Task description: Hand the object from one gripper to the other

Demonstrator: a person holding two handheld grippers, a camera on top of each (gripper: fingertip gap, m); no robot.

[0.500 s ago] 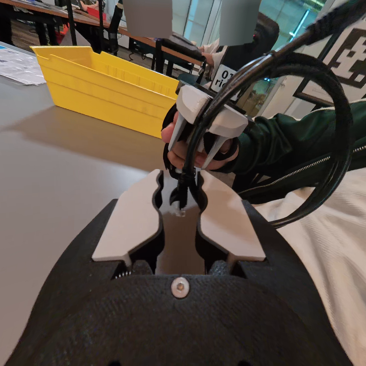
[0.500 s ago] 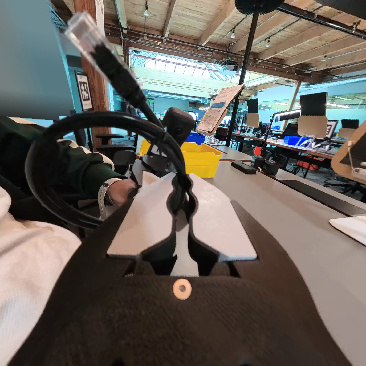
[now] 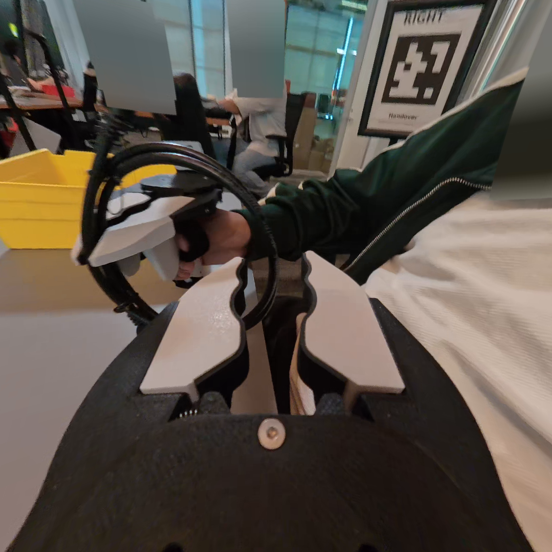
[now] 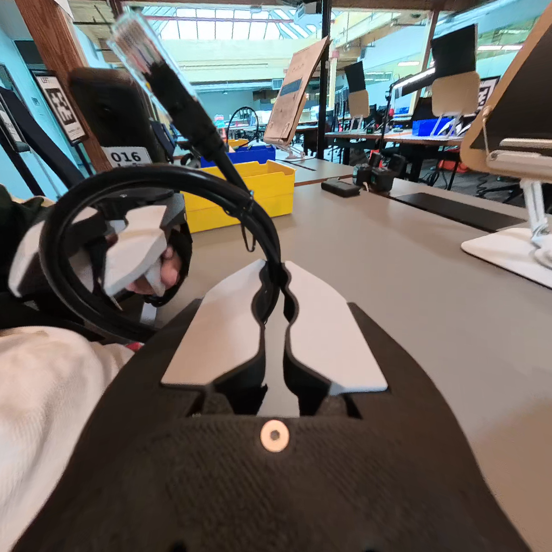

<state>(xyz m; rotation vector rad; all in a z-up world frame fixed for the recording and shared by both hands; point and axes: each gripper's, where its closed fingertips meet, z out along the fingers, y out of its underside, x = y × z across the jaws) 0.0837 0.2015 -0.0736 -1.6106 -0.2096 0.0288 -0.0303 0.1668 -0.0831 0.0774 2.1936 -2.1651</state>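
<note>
- Right wrist view: my right tongs (image 4: 273, 279) are clamped at their tips on the coiled black cable (image 4: 155, 191), which hangs off the table (image 4: 373, 268); its clear plug (image 4: 140, 50) points to upper left of frame.
- Left wrist view: left tongs (image 3: 273, 276) stand part open with one strand of the coil running between them, not pinched. Half a second ago the plug end sat there instead.
- Judgement: transfer not made; left must close before right lets go.
- Motion blur; cannot tell whether the strand touches a finger. Coil's lower arc is hidden behind the tongs.
</note>
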